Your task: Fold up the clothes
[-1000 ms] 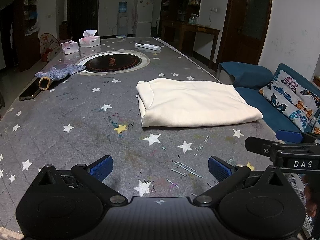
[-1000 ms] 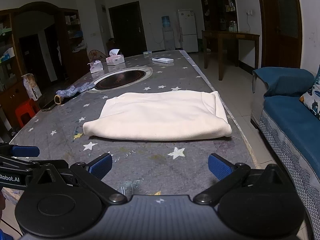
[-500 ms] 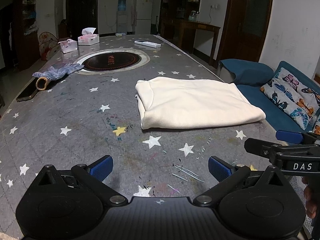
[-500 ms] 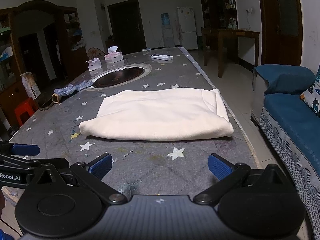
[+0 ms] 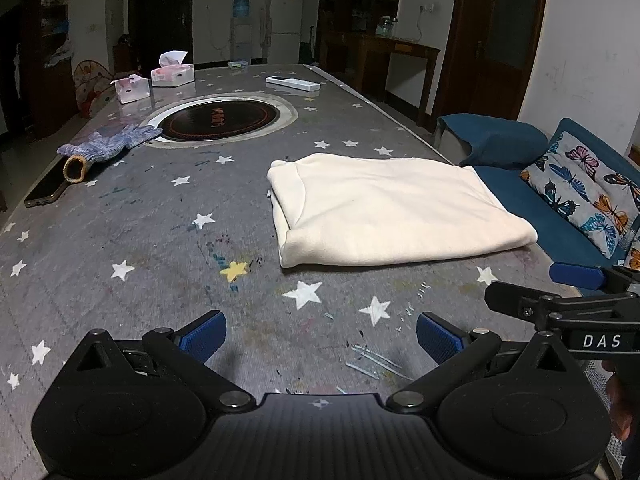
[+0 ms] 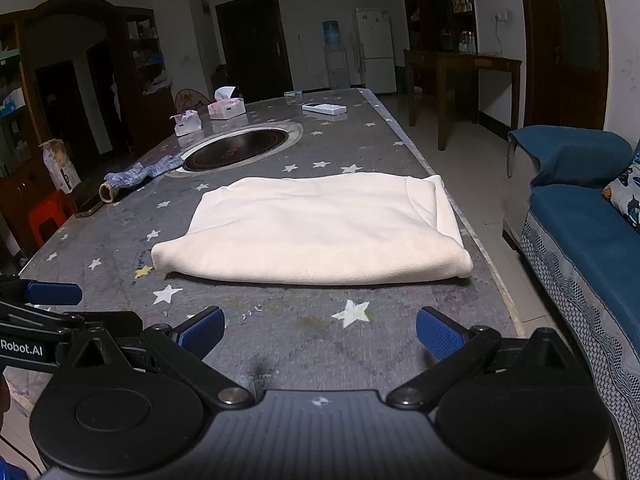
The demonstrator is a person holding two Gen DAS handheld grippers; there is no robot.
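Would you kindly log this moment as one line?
left hand-held gripper: open | right hand-held gripper: open | cream garment: folded, on table, untouched

One garment, two tissue boxes

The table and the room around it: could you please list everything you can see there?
garment: 1, cream, folded, near table's right edge
table: 1, grey with stars
hob: 1, black, round, set into table
glove: 1, blue-grey, left of hob
phone: 1, dark, left edge
tissue boxes: 2, pink-white, far end
remote: 1, white, far end
sofa: 1, blue, right of table
fridge: 1, white, far wall
left gripper: open, empty
right gripper: open, empty
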